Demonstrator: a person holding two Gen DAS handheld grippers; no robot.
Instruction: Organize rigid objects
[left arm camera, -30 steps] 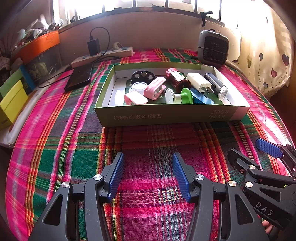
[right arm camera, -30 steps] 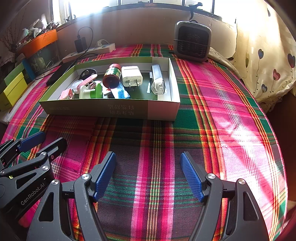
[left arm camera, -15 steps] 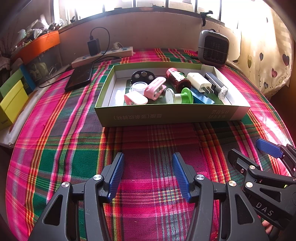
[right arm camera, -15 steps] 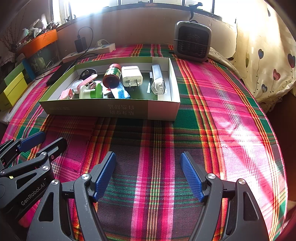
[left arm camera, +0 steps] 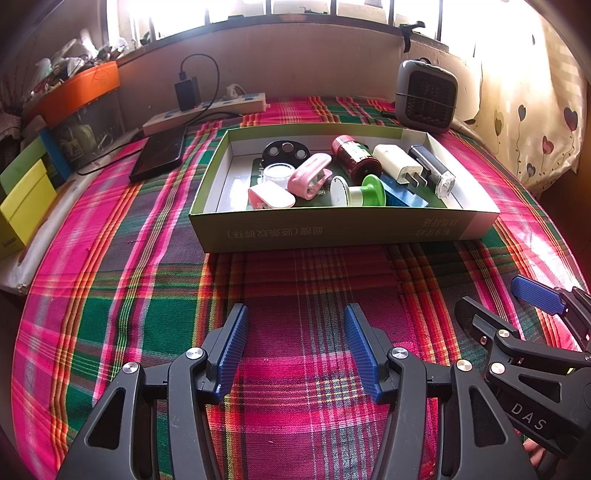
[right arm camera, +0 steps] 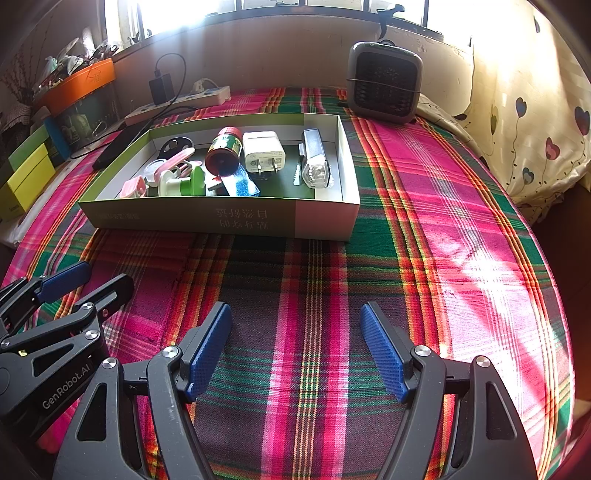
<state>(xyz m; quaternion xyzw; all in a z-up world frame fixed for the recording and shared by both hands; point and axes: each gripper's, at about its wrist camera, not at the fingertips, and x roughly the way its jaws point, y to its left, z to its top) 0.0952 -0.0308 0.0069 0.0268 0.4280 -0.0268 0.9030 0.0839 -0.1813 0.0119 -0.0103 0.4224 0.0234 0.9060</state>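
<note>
Both grippers idle, jaws apart, holding nothing
Left gripper (left arm camera: 293,347) and right gripper (right arm camera: 295,345) hover over plaid cloth (right arm camera: 424,240); filled box (left arm camera: 332,232) ahead, heater (right arm camera: 384,86) behind (path clear); unchanged since earlier

Daylight came hard through the window (left arm camera: 295,7) behind, blown out white. Sun patches glared on the plaid cloth (right arm camera: 480,258) at right. Left corner sat dim. Focus was sharp; fisheye bent the edges, dark vignette.
</note>
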